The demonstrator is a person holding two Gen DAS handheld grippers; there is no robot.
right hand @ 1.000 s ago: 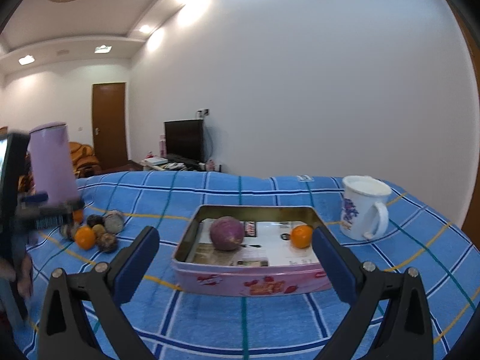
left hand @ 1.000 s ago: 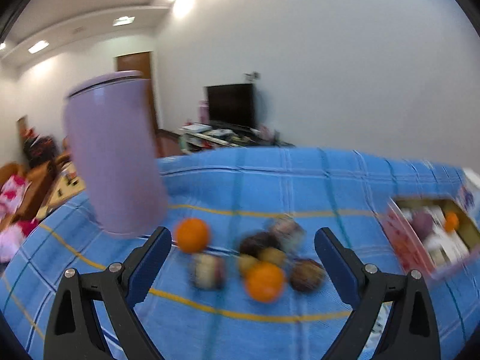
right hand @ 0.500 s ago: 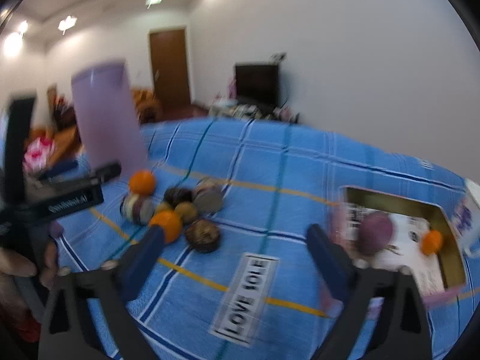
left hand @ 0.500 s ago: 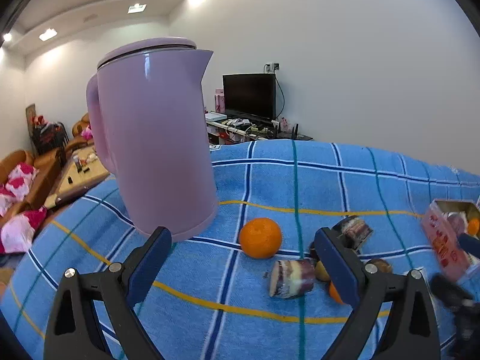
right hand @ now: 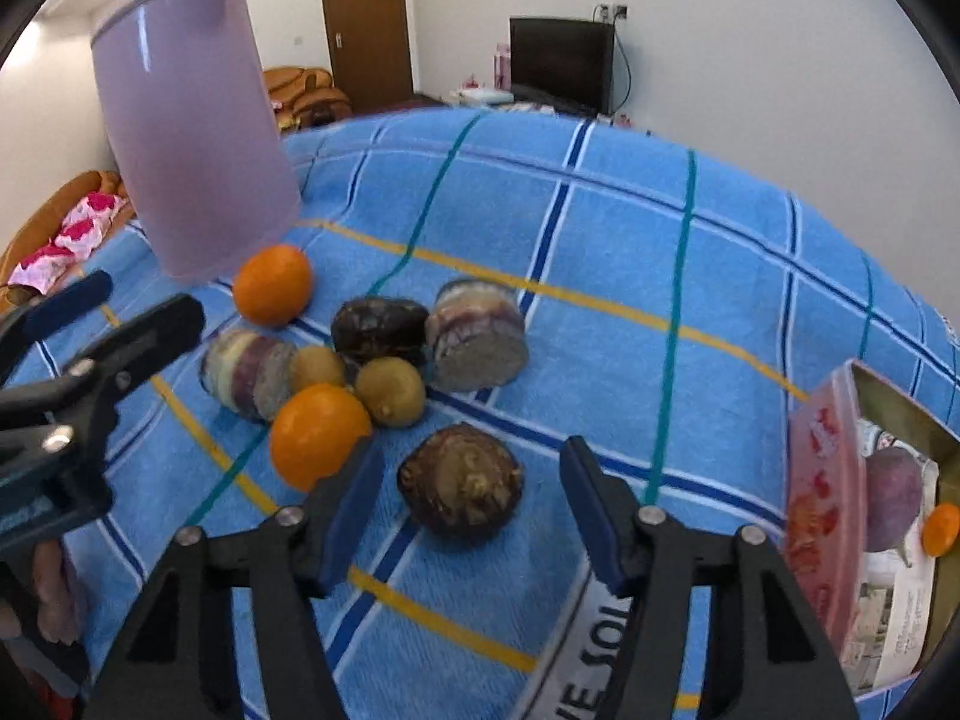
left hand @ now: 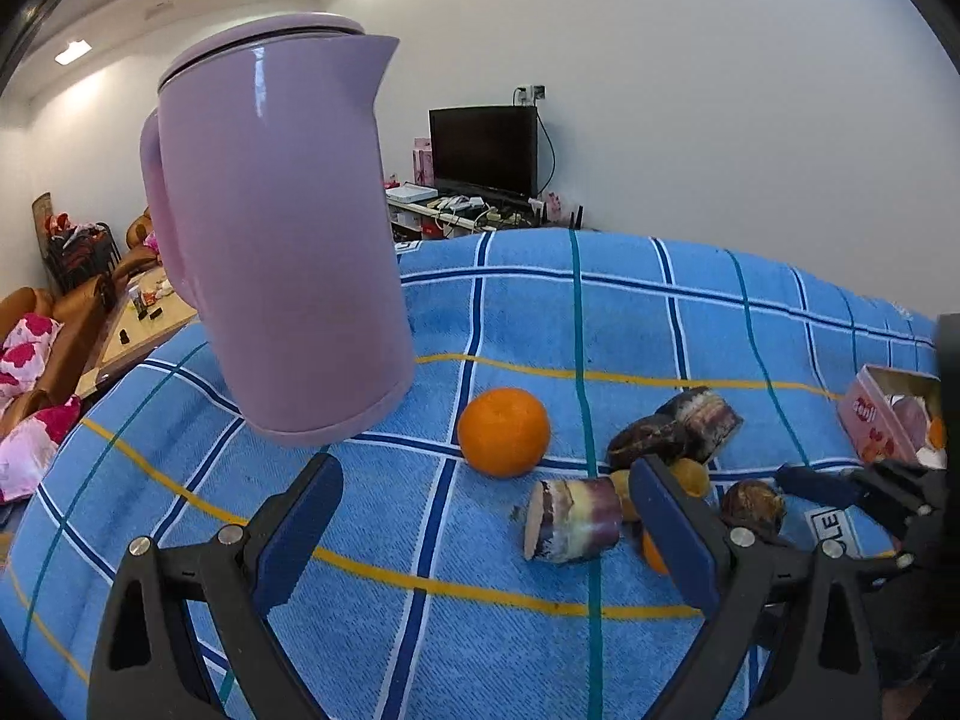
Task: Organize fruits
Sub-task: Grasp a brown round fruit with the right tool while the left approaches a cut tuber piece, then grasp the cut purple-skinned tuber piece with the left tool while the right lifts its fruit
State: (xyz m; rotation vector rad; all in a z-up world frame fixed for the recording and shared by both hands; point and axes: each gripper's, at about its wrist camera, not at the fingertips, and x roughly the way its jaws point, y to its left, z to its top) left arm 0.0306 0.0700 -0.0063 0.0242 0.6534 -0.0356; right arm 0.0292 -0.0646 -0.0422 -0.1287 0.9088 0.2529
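A pile of fruit lies on the blue checked cloth: two oranges, two cut purple cane chunks, two small brownish-green fruits, a dark fruit and a brown round fruit. My right gripper is open, its jaws on either side of the brown round fruit, not touching. My left gripper is open and empty, just in front of an orange and a cane chunk. The pink tin at the right holds a purple fruit and a small orange.
A tall lilac kettle stands on the cloth at the left, close behind the fruit pile; it also shows in the right wrist view. A white label with letters lies on the cloth near my right gripper. The cloth's left edge drops toward sofas.
My right gripper has swung left from the tin to the fruit pile and closed in around the brown fruit. My left gripper has moved nearer the kettle and orange.
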